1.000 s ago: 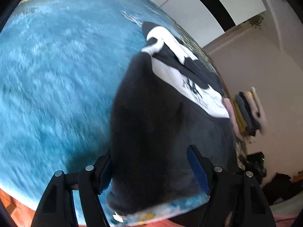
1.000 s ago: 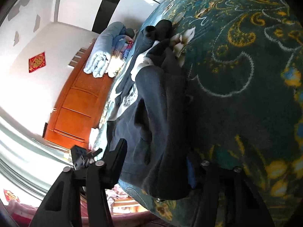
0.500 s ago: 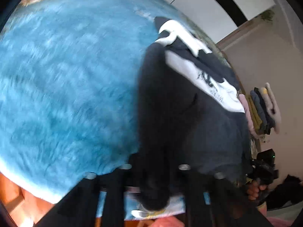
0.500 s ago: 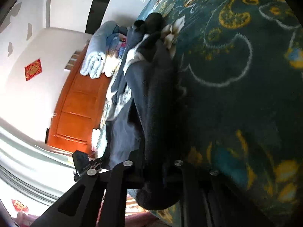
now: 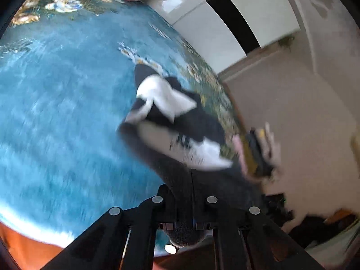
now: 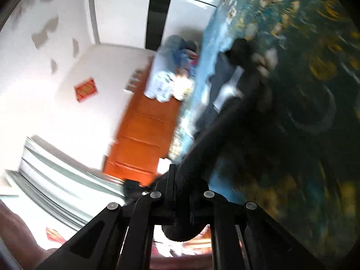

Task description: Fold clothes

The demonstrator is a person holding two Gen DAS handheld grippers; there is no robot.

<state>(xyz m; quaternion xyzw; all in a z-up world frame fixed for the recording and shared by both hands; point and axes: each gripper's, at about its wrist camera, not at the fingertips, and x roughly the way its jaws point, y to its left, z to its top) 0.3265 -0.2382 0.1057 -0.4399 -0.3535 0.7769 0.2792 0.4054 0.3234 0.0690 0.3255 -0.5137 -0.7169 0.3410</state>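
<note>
A dark grey and white sweatshirt (image 5: 180, 121) lies on a blue patterned bedspread (image 5: 63, 117). My left gripper (image 5: 191, 180) is shut on the sweatshirt's near hem and lifts it off the bed. My right gripper (image 6: 182, 180) is shut on the other corner of the same sweatshirt (image 6: 225, 121), which stretches taut away from the jaws. The far part, with the hood, still rests on the bedspread (image 6: 315, 90). Both views are blurred by motion.
A pile of folded clothes (image 5: 256, 153) sits at the bed's right edge. Rolled light blue bedding (image 6: 171, 76) lies against an orange wooden headboard (image 6: 144, 135). The bed's near edge runs just below both grippers.
Both grippers went from open around the hem to shut on it. They have since risen and pulled the sweatshirt's near end up off the bed.
</note>
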